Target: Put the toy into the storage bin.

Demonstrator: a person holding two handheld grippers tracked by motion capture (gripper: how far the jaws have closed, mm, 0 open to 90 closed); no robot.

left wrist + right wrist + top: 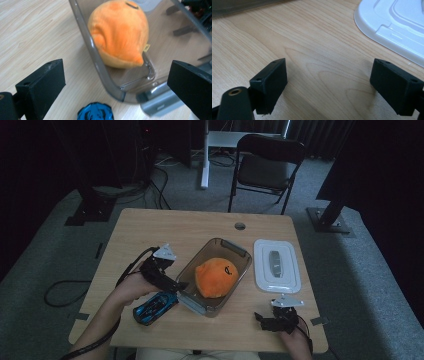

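Two grippers, both with jaws wide, holding nothing. Left gripper [167, 282] at 9 o'clock end of clear bin [192, 301], above blue toy car [155, 308]. Orange plush [216, 277] lies inside bin. Right gripper [274, 319] hovers over bare bench [150, 227]; white lid [276, 265] at its 12 o'clock.

Orange plush [216, 276] inside clear bin [195, 265], blue toy car [155, 307] just beside bin
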